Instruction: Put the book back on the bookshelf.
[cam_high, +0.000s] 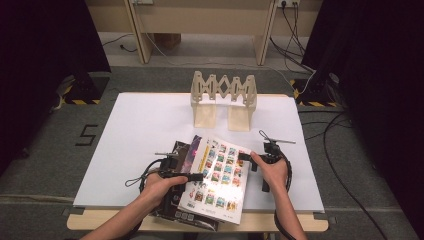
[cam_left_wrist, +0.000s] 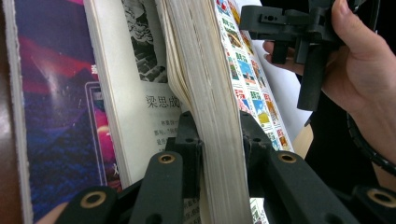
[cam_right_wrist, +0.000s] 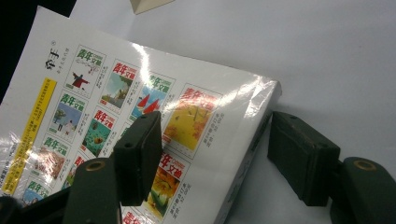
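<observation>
At the near edge of the table, towards its middle, lies a dark magazine with a thicker book opened on top of it, back cover up and overhanging the edge a little; the book's spine runs from near to far, tilted slightly rightward. The left gripper comes in from the book's left side and pinches the thick block of pages between its jaws, holding that block raised off the first leaf. The right gripper sits at the book's far right corner, jaws spread to either side of the spine edge, pads not pressing; the right hand lies low and is the nearer one to that spine. Farther off, by the far edge, stands a pale folding rack.
</observation>
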